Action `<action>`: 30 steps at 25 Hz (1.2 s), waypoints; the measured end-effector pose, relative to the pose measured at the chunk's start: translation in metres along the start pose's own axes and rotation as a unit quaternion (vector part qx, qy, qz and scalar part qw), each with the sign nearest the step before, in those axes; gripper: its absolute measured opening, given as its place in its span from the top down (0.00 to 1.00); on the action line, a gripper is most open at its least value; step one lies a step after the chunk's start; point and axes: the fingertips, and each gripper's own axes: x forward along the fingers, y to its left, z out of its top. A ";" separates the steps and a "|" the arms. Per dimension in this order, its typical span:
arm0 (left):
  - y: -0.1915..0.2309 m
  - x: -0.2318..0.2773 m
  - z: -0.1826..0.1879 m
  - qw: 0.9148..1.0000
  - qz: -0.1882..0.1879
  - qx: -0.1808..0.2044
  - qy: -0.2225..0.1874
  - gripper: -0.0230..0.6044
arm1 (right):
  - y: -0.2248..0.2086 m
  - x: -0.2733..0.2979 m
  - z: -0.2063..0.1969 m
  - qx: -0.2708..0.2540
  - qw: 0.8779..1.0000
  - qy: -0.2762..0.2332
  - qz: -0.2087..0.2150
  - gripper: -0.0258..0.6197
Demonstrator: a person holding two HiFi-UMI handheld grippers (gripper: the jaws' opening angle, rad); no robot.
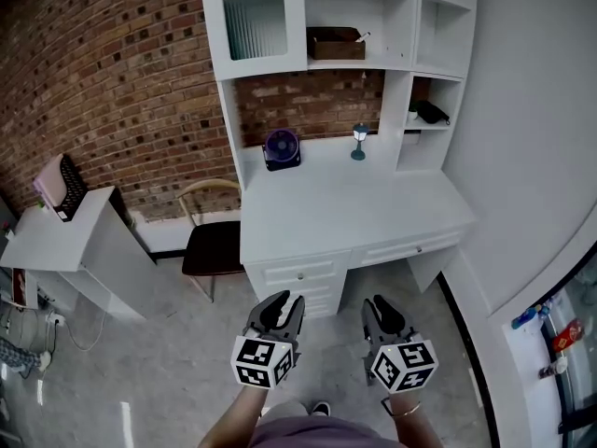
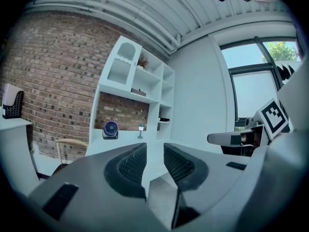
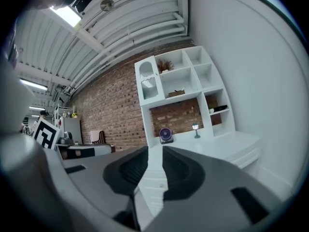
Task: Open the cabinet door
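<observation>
– White frame, ribbed glass pane: cabinet door [image 1: 256,21] at 11 o'clock in the head view, top of the hutch [image 1: 403,26], above the bench [image 1: 354,203]. Looks shut. Claws?

– Left claw [image 1: 283,302] and right claw [image 1: 383,308] side by side at 6 o'clock, low, well short of the bench. Both spread, nothing between the jaws in either gripper view. Task not begun, I'd judge.

– Which one goes?

– Left, probably; the door is at 11 o'clock from it. Handle too small to make out, so which edge swings free is unclear.

– Advice for the reach?

– Go up and over the bench, passing clear of the fan [image 1: 281,147] and lamp [image 1: 359,143] at 12 o'clock. Keep the jaws apart until they straddle the handle or the free edge. Pinch the frame, not the glass. Then pull along the hinge's arc, not straight back.
</observation>
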 end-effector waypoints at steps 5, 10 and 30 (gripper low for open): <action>-0.008 0.003 -0.004 1.000 0.008 -0.002 -0.001 0.71 | -0.003 -0.002 -0.001 0.000 1.000 -0.001 0.017 0.80; -0.001 0.009 0.001 1.000 0.019 -0.015 -0.008 0.70 | -0.005 0.005 0.001 0.008 1.000 -0.005 0.028 0.77; 0.102 0.134 0.044 0.999 0.014 0.007 -0.030 0.68 | -0.047 0.159 0.045 -0.009 0.999 -0.017 0.027 0.71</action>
